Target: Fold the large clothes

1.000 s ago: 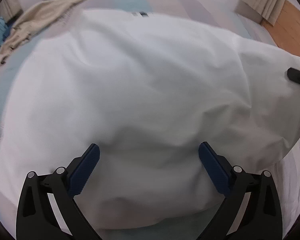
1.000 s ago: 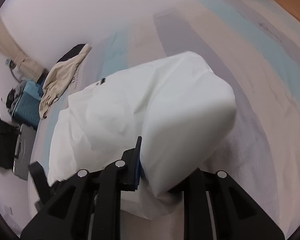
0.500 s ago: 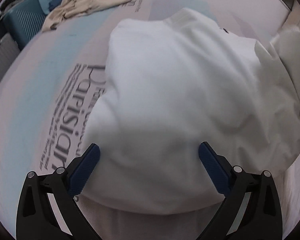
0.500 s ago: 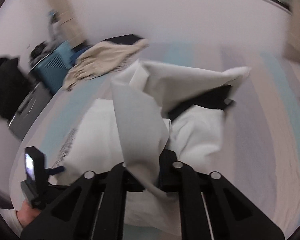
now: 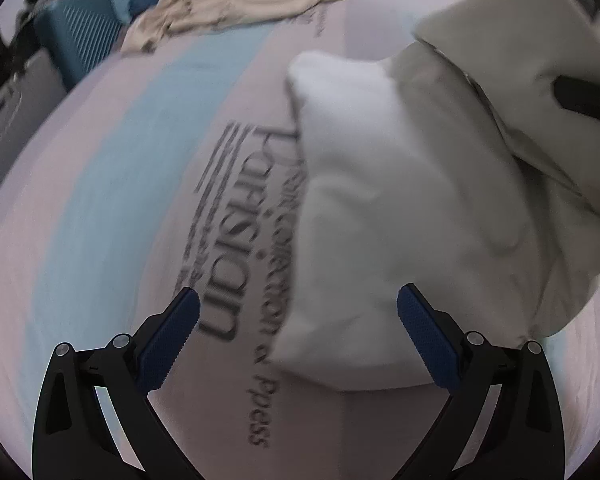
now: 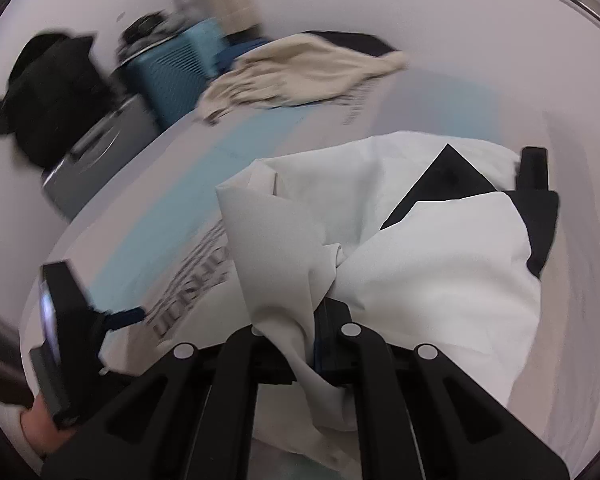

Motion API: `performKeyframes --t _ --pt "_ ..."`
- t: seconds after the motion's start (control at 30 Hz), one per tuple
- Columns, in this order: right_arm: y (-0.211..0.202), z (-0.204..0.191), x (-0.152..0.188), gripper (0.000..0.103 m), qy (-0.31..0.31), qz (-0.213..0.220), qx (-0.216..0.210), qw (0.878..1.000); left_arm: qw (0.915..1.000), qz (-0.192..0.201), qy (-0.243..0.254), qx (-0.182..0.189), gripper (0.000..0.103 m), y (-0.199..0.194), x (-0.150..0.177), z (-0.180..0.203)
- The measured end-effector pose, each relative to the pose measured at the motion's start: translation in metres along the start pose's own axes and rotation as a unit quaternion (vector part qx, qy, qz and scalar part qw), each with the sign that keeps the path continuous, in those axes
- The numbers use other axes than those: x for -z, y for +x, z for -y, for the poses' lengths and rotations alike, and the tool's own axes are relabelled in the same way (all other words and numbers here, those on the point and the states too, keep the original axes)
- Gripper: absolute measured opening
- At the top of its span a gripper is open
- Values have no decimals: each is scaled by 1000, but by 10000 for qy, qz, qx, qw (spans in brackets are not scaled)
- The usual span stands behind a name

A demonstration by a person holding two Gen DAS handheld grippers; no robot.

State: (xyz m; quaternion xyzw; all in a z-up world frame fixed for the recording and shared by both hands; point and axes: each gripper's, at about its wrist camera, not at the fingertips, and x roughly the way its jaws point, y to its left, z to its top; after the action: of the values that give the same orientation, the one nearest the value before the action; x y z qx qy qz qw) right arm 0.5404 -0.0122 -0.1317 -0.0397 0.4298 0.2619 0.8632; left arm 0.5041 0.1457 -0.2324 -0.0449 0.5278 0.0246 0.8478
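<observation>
White garment, a large one, lies bunched at the middle of the bed, and you hold a gathered fold of it off the surface. Your right hand-held gripper is pinching that fold, cloth draped over both fingers. Your left hand-held gripper stands spread and holds nothing, with the garment's near edge at 2 o'clock beside its right pad.

Judgement: a fold-over is in progress. The next move calls for carrying the pinched fold across and laying it flat; the left should pin or take the free edge.

Surface: striped bedsheet in blue and pale bands with printed lettering. At 11 o'clock lie a beige garment and, off the bed, a blue case. Both views are motion-blurred.
</observation>
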Motion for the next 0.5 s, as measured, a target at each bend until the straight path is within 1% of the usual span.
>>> performKeyframes --t 0.07,0.17,0.33,0.5 --pt "8 -23 4 4 -306 -113 -103 9994 9998 -70 -177 52 96 4 4 -10" --pt "19 -55 13 4 -763 -278 -218 9965 9996 -14 -269 87 96 2 6 -21" --pt "34 -89 28 4 -1102 -500 -448 9916 9997 59 -210 129 97 -2 11 -33" --pt "49 -109 47 4 -1150 -699 -620 9890 9999 72 -44 72 97 -2 14 -33"
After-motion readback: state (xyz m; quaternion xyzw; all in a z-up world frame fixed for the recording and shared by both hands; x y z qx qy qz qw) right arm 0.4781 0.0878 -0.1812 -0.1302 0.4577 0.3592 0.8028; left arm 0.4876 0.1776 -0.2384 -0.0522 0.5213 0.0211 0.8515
